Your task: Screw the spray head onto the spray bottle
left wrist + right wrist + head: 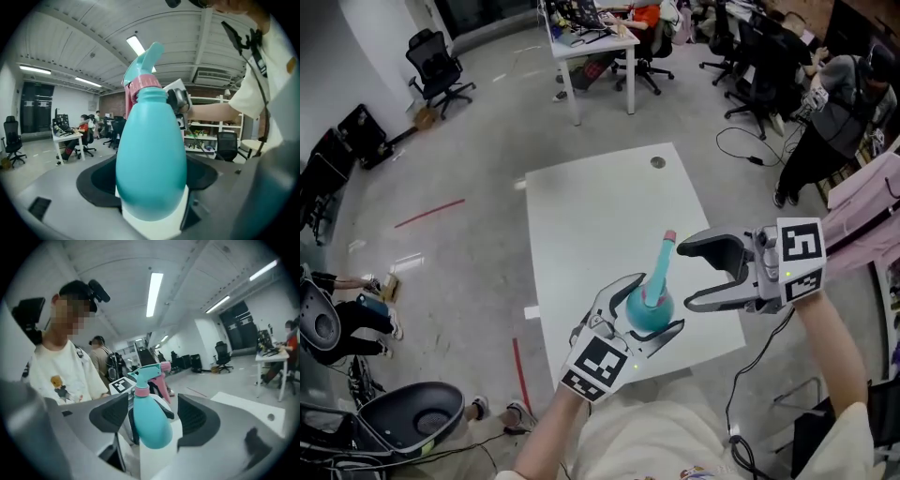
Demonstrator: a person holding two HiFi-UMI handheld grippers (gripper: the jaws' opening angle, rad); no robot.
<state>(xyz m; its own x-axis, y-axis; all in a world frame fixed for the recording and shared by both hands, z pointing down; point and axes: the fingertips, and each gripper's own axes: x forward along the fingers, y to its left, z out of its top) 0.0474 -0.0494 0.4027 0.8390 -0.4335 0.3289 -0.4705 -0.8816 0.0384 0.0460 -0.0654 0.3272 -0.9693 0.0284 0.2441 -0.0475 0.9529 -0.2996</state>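
spray bottle (649, 305): one, teal, sitting between the jaws of the left gripper (658, 302), which clamp its round body from both sides. spray head (664, 258): one, teal with a pink collar (143, 86), sits on the bottle neck, sticking out past the left jaw tips. can't tell how tight it is. grippers: two, one marker cube on each. right gripper (686, 274) has jaws wide apart and nothing pressed between them. its tips are just beside the spray head, not touching. left forearm comes up from the bottom middle, gripper angled forward. right arm comes in from the side, elbow bent, gripper pointing across at the bottle. one white table (581, 225) below both grippers.
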